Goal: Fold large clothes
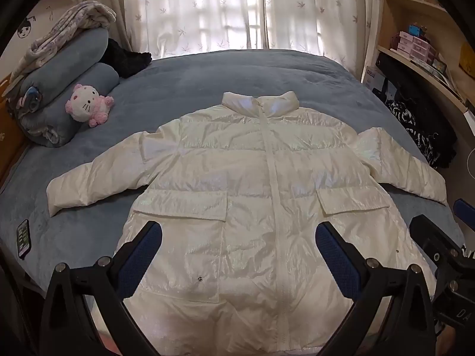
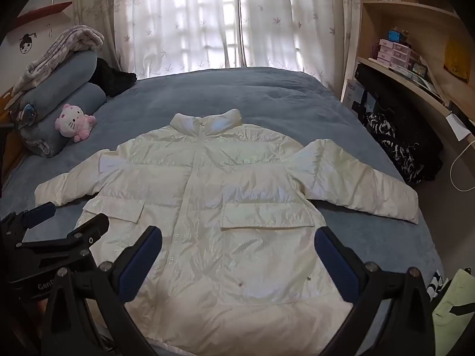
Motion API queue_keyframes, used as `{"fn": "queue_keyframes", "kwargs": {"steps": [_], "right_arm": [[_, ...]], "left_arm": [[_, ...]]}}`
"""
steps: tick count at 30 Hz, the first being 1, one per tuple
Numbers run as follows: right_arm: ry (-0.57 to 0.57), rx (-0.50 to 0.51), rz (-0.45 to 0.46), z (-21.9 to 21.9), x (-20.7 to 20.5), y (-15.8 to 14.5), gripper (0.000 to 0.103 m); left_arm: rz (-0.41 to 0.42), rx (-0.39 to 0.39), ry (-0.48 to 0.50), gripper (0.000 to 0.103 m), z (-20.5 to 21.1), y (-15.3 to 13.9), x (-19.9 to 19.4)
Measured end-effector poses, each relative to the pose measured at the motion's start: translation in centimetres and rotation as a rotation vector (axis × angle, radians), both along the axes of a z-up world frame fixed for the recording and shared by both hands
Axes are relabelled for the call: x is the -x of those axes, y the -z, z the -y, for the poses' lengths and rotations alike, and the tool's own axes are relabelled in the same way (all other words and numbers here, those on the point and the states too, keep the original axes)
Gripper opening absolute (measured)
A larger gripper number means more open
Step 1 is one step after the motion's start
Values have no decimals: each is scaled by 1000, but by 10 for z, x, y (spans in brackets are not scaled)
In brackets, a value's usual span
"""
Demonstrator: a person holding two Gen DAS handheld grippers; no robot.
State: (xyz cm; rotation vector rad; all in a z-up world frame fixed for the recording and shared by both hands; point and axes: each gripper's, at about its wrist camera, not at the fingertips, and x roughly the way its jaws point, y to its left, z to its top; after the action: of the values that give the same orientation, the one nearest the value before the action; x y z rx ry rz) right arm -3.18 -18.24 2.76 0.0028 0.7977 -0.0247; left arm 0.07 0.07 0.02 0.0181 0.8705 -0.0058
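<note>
Right, jacket (image 1: 237,184) flat on bed (image 1: 237,74), unfolded. Both grippers (image 1: 237,255) (image 2: 237,255) released, holding nothing. I'd pinch a cuff (image 1: 55,198) and fold inward first.

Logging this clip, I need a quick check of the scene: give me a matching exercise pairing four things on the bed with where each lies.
Things:
1. jacket
2. plush cat
3. phone
4. patterned blanket

Places:
A. on top of the stacked blue rolls
B. spread flat in the middle of the bed, zipped, sleeves out
C. at the bed's left edge, beyond the left sleeve cuff
D. leaning against the lower blue roll

Pairs: 1-B, 2-D, 3-C, 4-A
</note>
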Motion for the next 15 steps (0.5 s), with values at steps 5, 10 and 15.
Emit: {"fn": "queue_keyframes", "kwargs": {"steps": [5, 10, 15], "right_arm": [[-8, 11, 13, -4, 3, 1, 103], [-30, 12, 28, -4, 0, 2, 103], [-29, -13, 27, 1, 1, 2, 103]], "left_arm": [[12, 8, 8, 102, 3, -5, -1], [8, 22, 11, 102, 1, -1, -2], [25, 10, 24, 102, 6, -4, 0]]}}
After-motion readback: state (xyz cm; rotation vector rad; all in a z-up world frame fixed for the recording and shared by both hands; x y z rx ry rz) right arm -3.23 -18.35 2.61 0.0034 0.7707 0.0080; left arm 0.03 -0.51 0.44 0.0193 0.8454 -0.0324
